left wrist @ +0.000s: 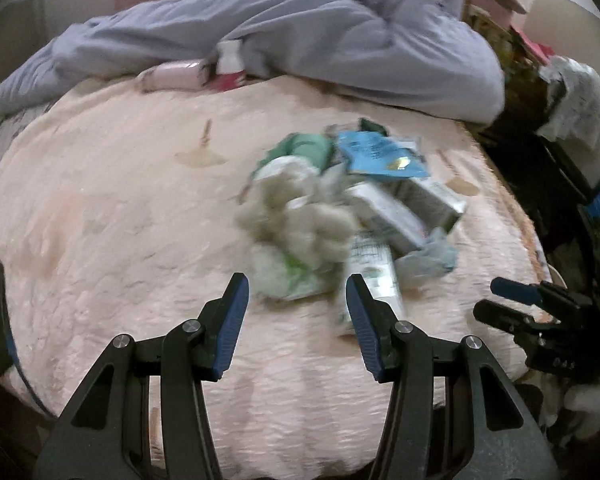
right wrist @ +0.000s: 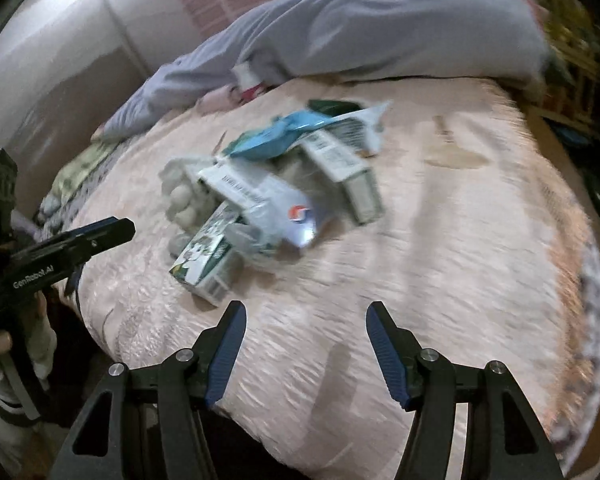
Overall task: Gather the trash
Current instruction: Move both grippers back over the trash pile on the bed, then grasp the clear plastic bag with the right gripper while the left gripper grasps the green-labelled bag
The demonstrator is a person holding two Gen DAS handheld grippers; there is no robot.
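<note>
Pink bedspread [left wrist: 100, 208], heaped trash [left wrist: 340, 216], seemingly cartons, wrappers, tissue

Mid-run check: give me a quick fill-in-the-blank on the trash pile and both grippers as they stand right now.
1. The trash pile lies on a ____ bedspread.
2. The flat wrapper at the far side of the pile is ____ in colour.
3. Between the fingers of the left gripper and of the right gripper there is ____.
4. Behind the pile lies a crumpled ____ garment.

Missing words: pink; blue; nothing; grey
</note>
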